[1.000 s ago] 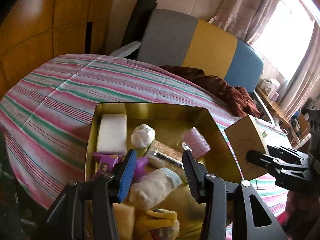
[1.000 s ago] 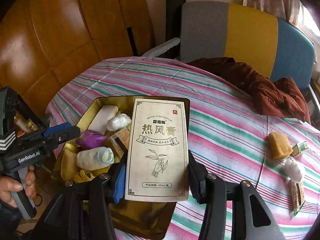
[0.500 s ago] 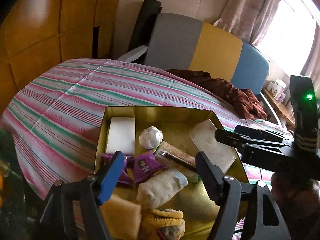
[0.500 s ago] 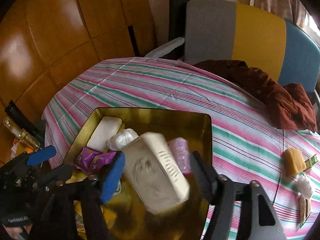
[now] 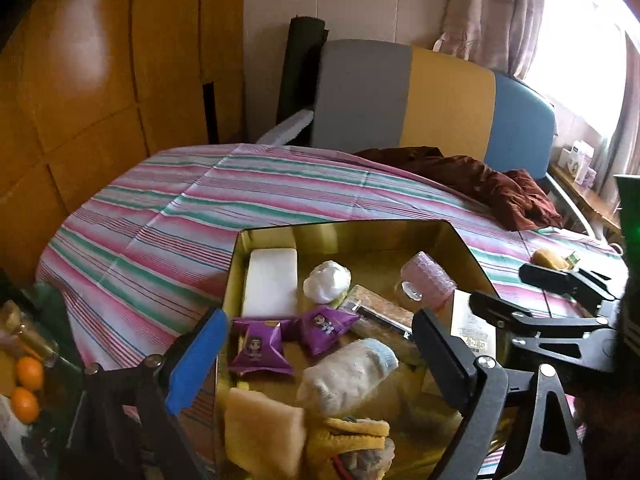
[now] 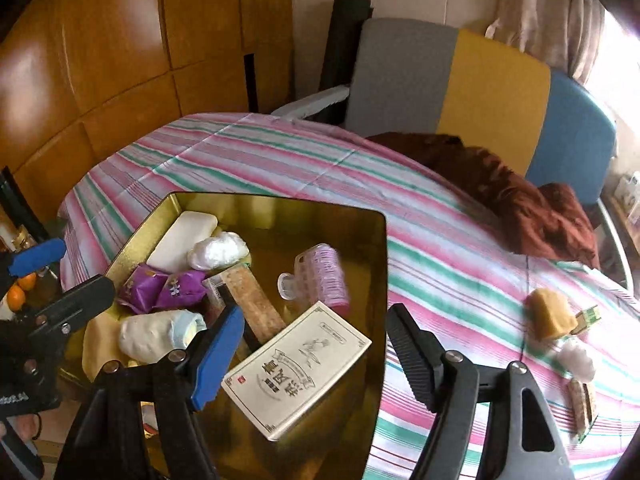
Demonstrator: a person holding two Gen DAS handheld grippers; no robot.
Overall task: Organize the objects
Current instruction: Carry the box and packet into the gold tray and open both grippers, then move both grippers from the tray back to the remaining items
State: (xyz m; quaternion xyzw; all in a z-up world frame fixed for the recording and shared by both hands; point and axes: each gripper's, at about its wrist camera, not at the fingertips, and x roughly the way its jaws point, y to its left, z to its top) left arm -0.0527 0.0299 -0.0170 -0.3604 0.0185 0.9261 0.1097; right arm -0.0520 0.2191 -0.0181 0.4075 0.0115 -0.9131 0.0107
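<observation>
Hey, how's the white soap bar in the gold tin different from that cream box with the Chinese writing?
The white soap bar is plain, with rounded corners; the cream box is printed with characters and a decorative border, with sharp corners. The soap bar sits at the far corner of the gold tin, beside a white wrapped bundle; the box lies at the near end, below the right gripper, whose jaws are opening and do not touch it. Both lie flat inside the tin.

Both wrist views look steeply down, close, from opposite sides, sharing the gold tin [image 5: 460, 236] [image 6: 380, 240].
</observation>
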